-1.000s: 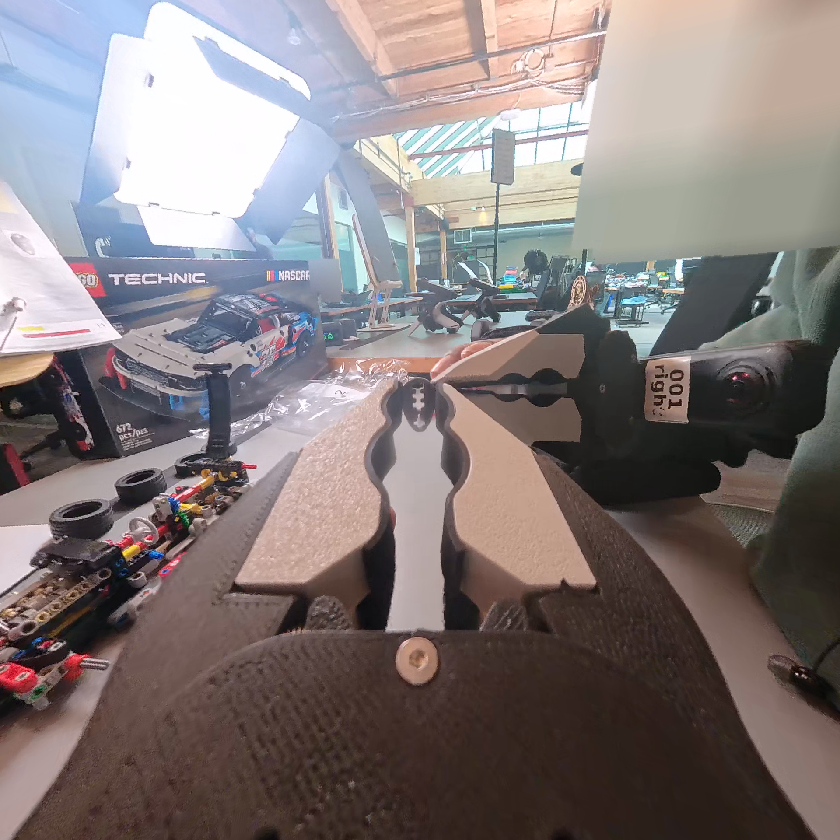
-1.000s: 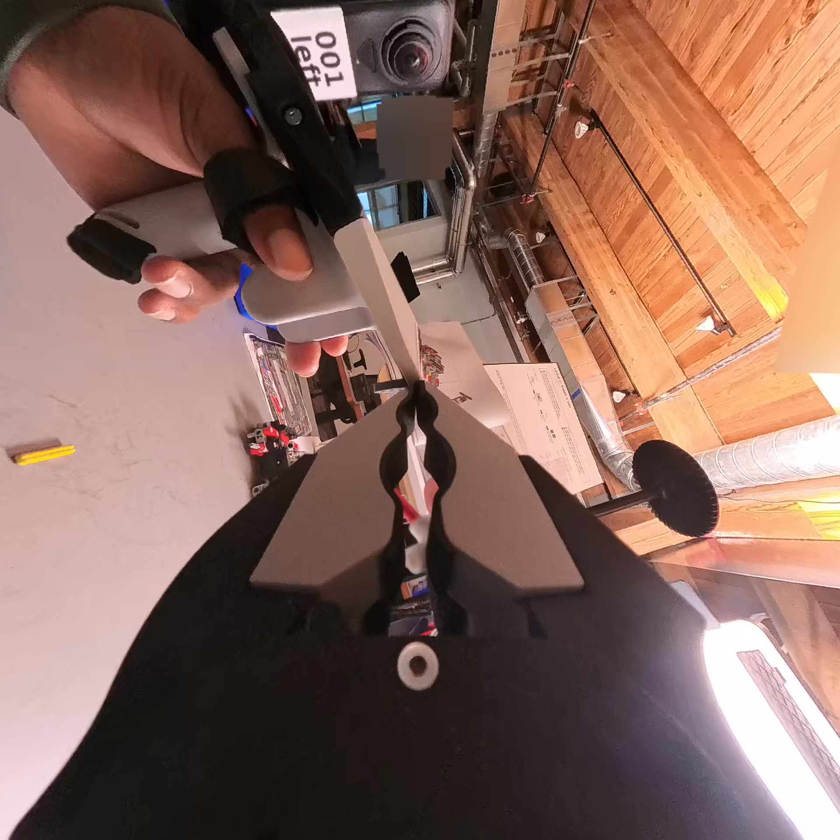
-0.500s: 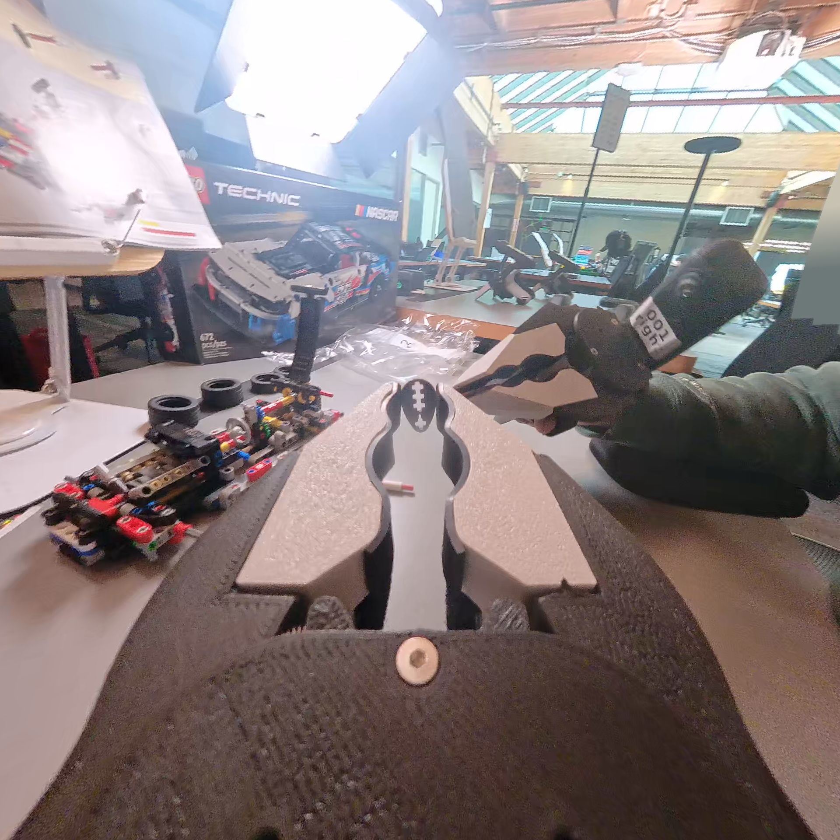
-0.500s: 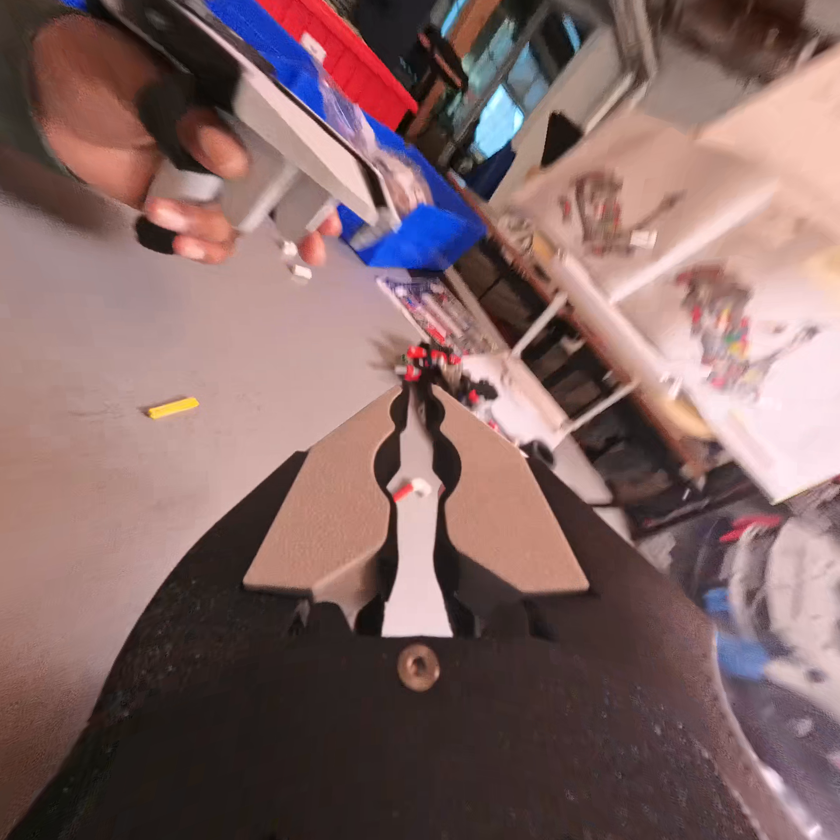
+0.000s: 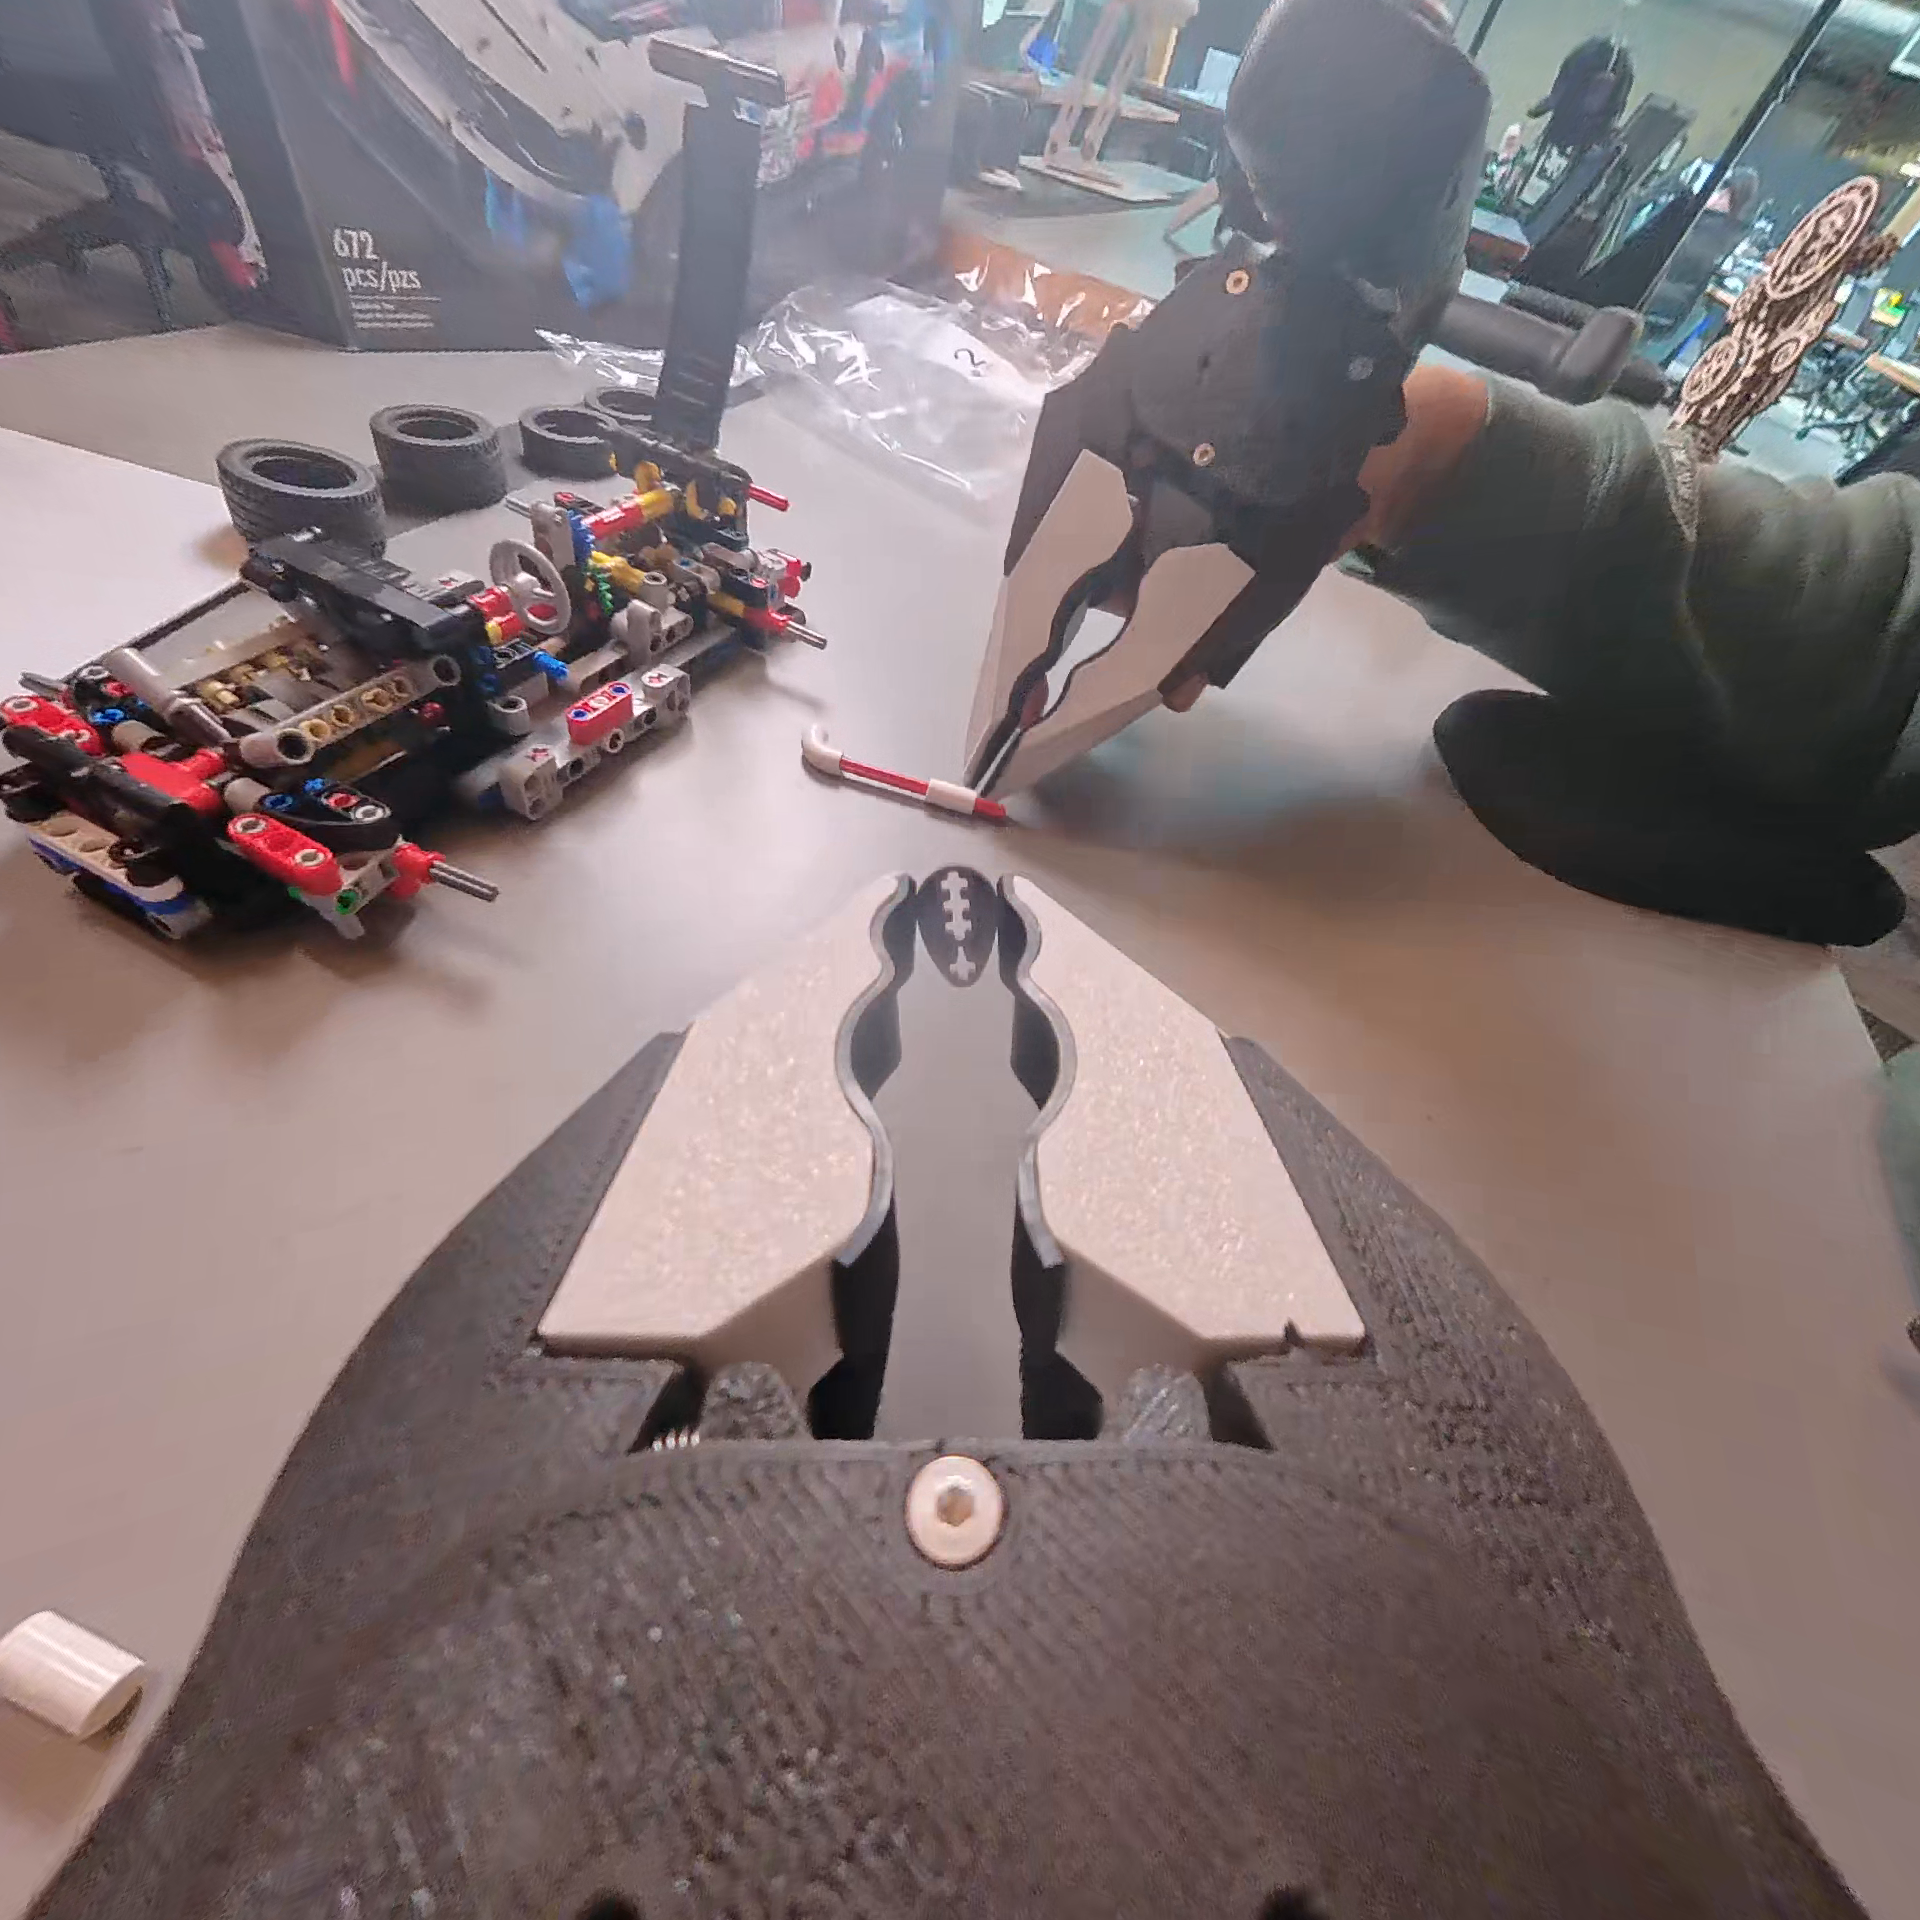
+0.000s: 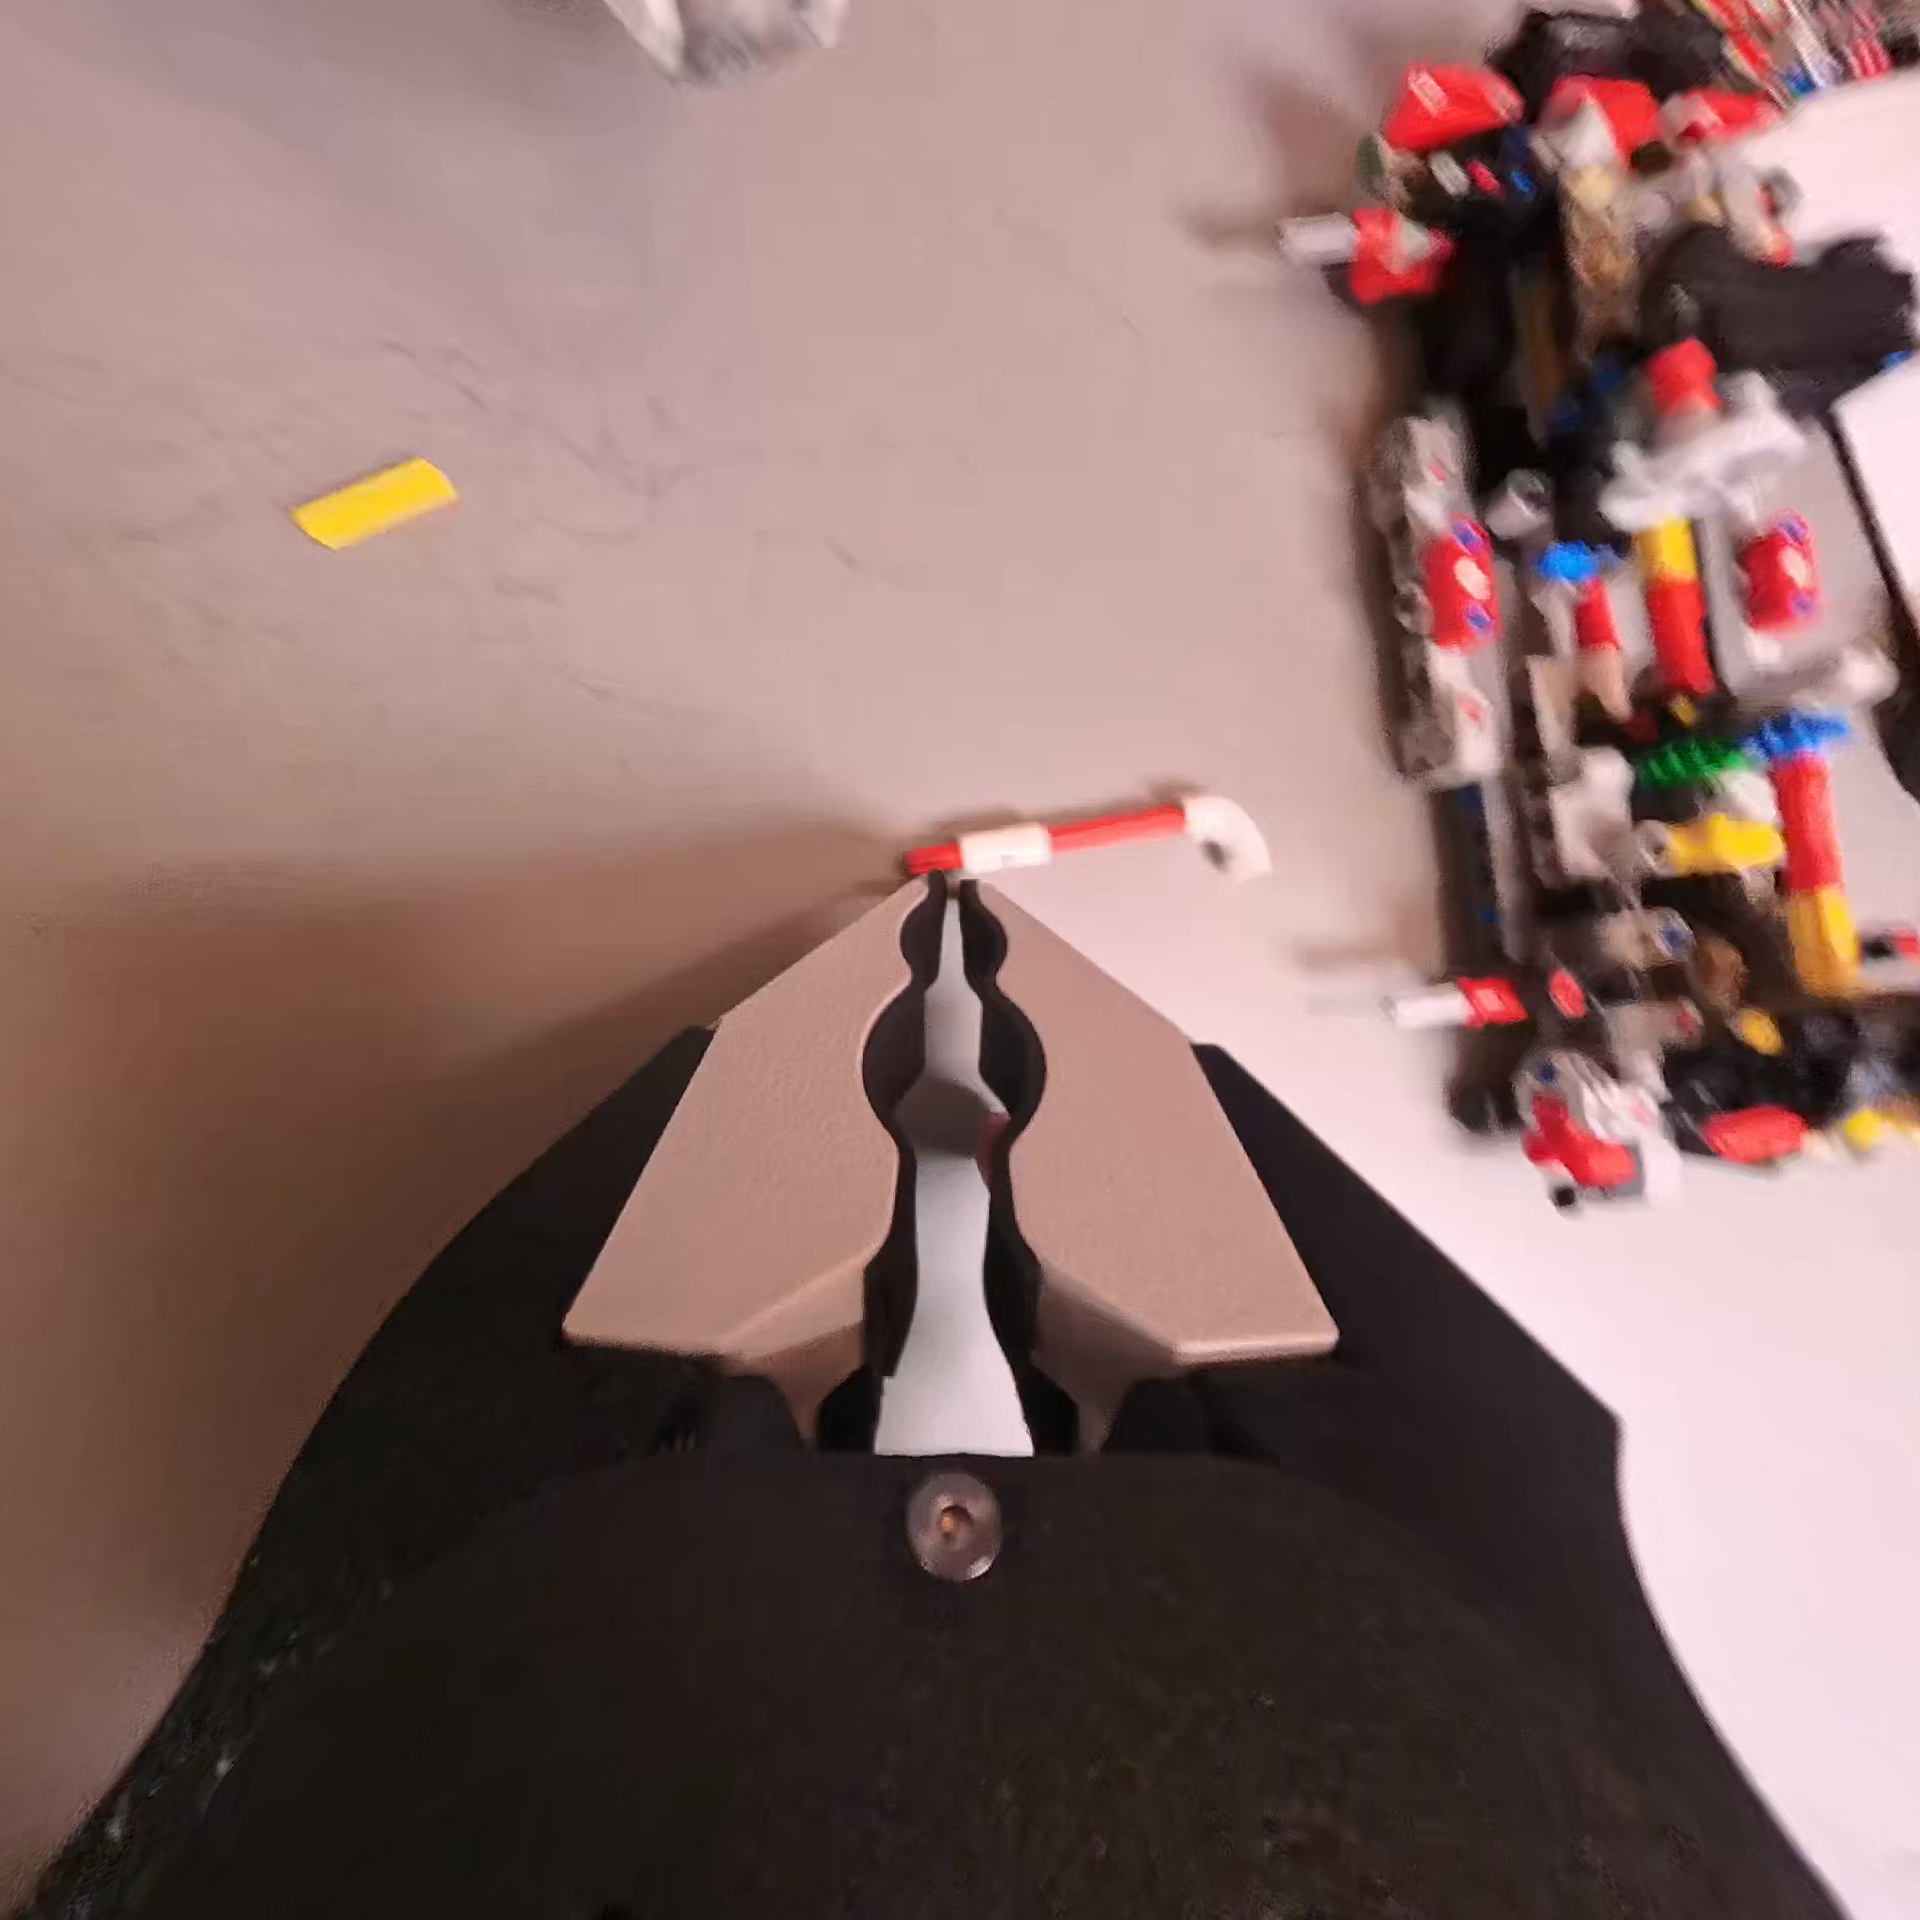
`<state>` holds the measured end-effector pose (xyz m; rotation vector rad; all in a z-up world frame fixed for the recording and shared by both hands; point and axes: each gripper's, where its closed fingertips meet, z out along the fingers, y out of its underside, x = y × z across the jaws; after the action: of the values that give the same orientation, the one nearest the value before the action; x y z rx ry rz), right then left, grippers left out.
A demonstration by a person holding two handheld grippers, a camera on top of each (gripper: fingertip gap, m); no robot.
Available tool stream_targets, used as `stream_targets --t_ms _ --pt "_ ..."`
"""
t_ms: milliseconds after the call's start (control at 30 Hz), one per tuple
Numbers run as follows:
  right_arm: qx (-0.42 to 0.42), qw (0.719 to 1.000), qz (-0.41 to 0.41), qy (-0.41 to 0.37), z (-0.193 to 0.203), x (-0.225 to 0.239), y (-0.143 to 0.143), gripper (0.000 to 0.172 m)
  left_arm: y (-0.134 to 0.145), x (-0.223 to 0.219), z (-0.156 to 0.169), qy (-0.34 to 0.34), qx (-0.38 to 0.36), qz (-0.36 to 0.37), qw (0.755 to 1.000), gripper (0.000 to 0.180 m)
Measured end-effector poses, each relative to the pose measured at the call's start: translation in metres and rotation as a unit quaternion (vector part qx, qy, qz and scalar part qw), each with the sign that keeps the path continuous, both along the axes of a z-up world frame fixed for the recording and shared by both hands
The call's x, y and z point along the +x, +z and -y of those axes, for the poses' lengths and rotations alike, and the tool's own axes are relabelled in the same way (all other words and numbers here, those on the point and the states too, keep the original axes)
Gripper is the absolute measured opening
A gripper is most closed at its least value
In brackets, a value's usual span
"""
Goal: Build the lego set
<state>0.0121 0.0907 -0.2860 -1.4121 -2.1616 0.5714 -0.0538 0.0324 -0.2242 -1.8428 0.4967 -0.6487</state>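
Since the earlier frames the right gripper [image 6: 951, 883] has dropped to the desk [image 6: 623, 312], fingers nearly closed and empty, tips just beside the red-and-white rod's [image 6: 1081, 831] red end. Rod lies flat at frame centre, long axis crosswise to those fingers. Left gripper [image 5: 958, 883], well back, pinches a small black piece [image 5: 958, 925].

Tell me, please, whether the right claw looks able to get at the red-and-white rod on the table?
Probably yes: the right claw points at the rod's near end on bare table; nothing lies between.

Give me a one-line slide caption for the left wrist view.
Left gripper holds a black oval piece while the right gripper points down beside a red-and-white rod on the grey table.
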Motion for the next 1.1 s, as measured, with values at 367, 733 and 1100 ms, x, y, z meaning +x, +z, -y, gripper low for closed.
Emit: stream_targets --t_ms 367,733,1100 --pt "0.097 0.99 0.0 0.105 -0.014 -0.018 0.01 0.031 -0.01 0.002 0.002 -0.014 -0.027 -0.014 0.999 0.013" --pt "0.004 0.98 0.119 0.161 -0.019 -0.026 -0.002 0.007 -0.048 0.008 0.019 -0.055 -0.097 -0.134 0.985 0.014" --pt "-0.061 0.989 -0.135 0.016 0.056 -0.02 0.042 0.001 -0.004 0.024 0.017 -0.072 0.0 -0.066 0.995 0.025"
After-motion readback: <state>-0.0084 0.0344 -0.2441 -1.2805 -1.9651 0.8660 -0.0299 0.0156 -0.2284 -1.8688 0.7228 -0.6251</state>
